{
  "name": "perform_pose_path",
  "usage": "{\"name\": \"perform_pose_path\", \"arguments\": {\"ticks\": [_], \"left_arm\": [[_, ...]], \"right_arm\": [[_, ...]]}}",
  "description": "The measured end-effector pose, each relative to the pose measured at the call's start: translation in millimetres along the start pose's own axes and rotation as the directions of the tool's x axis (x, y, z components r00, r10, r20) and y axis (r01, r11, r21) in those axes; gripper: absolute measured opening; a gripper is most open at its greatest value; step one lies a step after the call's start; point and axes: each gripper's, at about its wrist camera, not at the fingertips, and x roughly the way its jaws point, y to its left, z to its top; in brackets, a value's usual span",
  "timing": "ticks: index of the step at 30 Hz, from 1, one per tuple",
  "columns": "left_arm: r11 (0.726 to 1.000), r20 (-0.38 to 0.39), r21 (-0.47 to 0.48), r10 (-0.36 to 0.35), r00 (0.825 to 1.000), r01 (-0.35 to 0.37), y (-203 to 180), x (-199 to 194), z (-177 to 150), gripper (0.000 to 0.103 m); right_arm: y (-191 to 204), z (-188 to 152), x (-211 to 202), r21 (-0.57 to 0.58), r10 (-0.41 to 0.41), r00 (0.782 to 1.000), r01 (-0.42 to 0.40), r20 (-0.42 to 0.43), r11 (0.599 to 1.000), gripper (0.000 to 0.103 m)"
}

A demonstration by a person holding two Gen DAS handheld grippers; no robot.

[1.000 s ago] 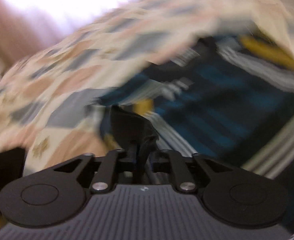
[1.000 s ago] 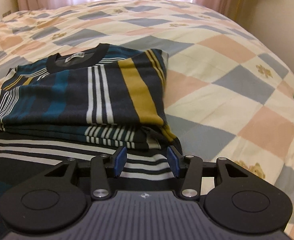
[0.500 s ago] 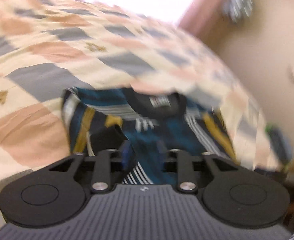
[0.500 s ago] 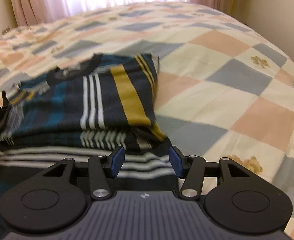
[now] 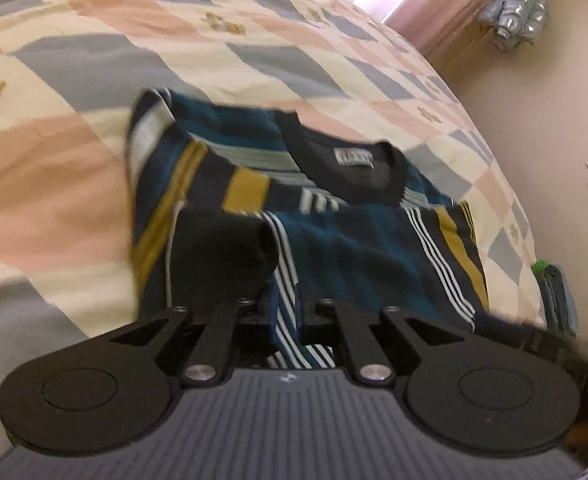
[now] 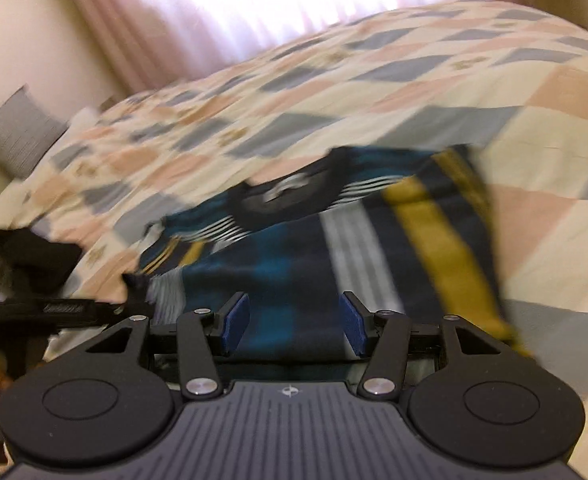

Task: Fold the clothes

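A folded striped shirt (image 5: 354, 248) in navy, teal, mustard and white lies on the checked bedspread (image 5: 73, 152), its black collar and label facing up. My left gripper (image 5: 287, 308) is shut on a striped fold at the shirt's near edge, and a black cuff drapes over its left finger. In the right wrist view the shirt (image 6: 294, 264) fills the middle, blurred. My right gripper (image 6: 294, 324) hovers over its near part, the blue pads (image 6: 235, 322) well apart and pressing on nothing. The left gripper's black body (image 6: 53, 308) shows at the left edge.
The bedspread (image 6: 414, 92) runs back to pink curtains (image 6: 173, 8) and a bright window. A grey pillow (image 6: 17, 136) leans against the wall at the left. A green and grey bundle (image 5: 554, 288) lies at the bed's right edge, by a beige wall.
The left wrist view rolled and swung round onto the shirt, and its fingers closed on a striped fold. The right gripper swung left over the shirt, its pads slightly wider apart.
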Motion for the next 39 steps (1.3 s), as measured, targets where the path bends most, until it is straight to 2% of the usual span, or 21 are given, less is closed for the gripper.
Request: {"name": "perform_pose_path", "arguments": {"ticks": [4,7,9,13,16,18,19,20,21,22,23,24,25,26,27,28,31,32,33,35,39], "left_arm": [[0.998,-0.036,0.039,-0.042,0.998,0.043,10.1,-4.9,29.1,0.008],[0.996,-0.016,0.054,-0.072,0.997,0.072,15.7,-18.3,52.2,0.017],[0.996,0.020,0.026,-0.086,0.996,0.085,25.5,-34.7,61.7,0.024],[0.995,0.074,-0.045,-0.081,0.994,0.084,49.1,-62.4,70.9,0.026],[0.989,0.084,-0.127,-0.070,0.994,0.080,72.9,-72.1,69.5,0.028],[0.983,0.079,-0.168,-0.059,0.995,0.072,85.2,-73.0,66.9,0.028],[0.981,0.076,-0.184,-0.054,0.996,0.067,91.0,-73.6,66.1,0.028],[0.978,0.075,-0.197,-0.054,0.996,0.068,95.7,-74.6,64.8,0.028],[0.976,0.075,-0.205,-0.054,0.996,0.068,98.8,-75.4,63.6,0.028],[0.975,0.075,-0.211,-0.054,0.996,0.069,101.8,-76.1,62.3,0.028],[0.976,0.067,-0.203,-0.064,0.996,0.076,98.8,-72.5,61.5,0.028],[0.977,0.057,-0.194,-0.074,0.996,0.084,95.4,-68.5,60.7,0.028],[0.979,0.048,-0.184,-0.084,0.995,0.092,91.9,-64.6,60.0,0.028],[0.980,0.038,-0.175,-0.094,0.995,0.099,88.5,-60.6,59.2,0.028],[0.980,0.029,-0.166,-0.104,0.994,0.107,85.0,-56.7,58.4,0.028],[0.981,0.019,-0.157,-0.114,0.993,0.115,81.6,-52.7,57.6,0.028],[0.987,-0.036,-0.062,-0.152,0.988,0.149,51.3,-27.0,56.7,0.028],[0.988,-0.057,-0.026,-0.150,0.987,0.149,41.7,-17.9,57.1,0.026],[0.989,-0.078,0.011,-0.148,0.986,0.149,32.9,-9.3,56.7,0.023],[0.985,-0.120,0.084,-0.141,0.983,0.152,15.4,7.7,55.7,0.010],[0.969,-0.224,0.223,-0.055,0.973,0.106,-2.0,43.5,51.5,0.007]], "right_arm": [[57.7,-17.1,30.6,-0.141,0.084,0.995,-0.092,-0.062,0.986,0.053],[105.1,-32.2,52.0,-0.244,0.115,0.990,-0.132,-0.082,0.961,0.052],[134.4,-40.4,63.1,-0.288,0.130,0.988,-0.147,-0.079,0.946,0.052],[188.4,-49.1,81.5,-0.415,0.095,0.995,-0.096,-0.023,0.905,0.055],[222.2,-57.2,101.1,-0.554,0.048,0.999,-0.034,0.010,0.832,0.059],[243.5,-66.3,120.6,-0.672,-0.013,1.000,0.026,0.024,0.740,0.060],[252.7,-73.0,132.2,-0.733,-0.044,0.999,0.052,0.030,0.678,0.060],[254.9,-75.1,139.9,-0.752,-0.063,0.998,0.058,0.022,0.656,0.050],[254.8,-75.4,146.2,-0.758,-0.077,0.997,0.059,0.011,0.649,0.034],[254.8,-75.8,152.5,-0.764,-0.091,0.996,0.059,0.000,0.643,0.001],[246.5,-68.4,148.8,-0.706,-0.071,0.997,0.047,-0.004,0.706,0.002],[231.8,-54.5,140.3,-0.586,-0.027,1.000,0.020,-0.003,0.810,0.002],[208.0,-37.5,129.0,-0.383,0.031,0.999,-0.027,0.006,0.924,0.002],[183.2,-26.9,119.6,-0.166,0.079,0.996,-0.074,0.028,0.983,0.002],[155.9,-21.9,111.8,0.054,0.108,0.992,-0.111,0.063,0.992,0.002],[126.0,-21.7,105.7,0.271,0.100,0.990,-0.124,0.098,0.955,0.003],[69.3,-35.6,102.2,0.582,-0.005,0.997,-0.043,0.081,0.812,0.004],[60.6,-39.3,103.5,0.608,-0.031,0.998,-0.008,0.053,0.794,0.004],[57.8,-41.6,104.6,0.601,-0.041,0.999,0.011,0.036,0.799,0.004],[63.7,-41.3,104.3,0.544,-0.049,0.999,0.030,0.020,0.839,0.004],[81.5,-35.4,99.5,0.413,-0.090,0.996,0.086,-0.011,0.907,0.013]]}}
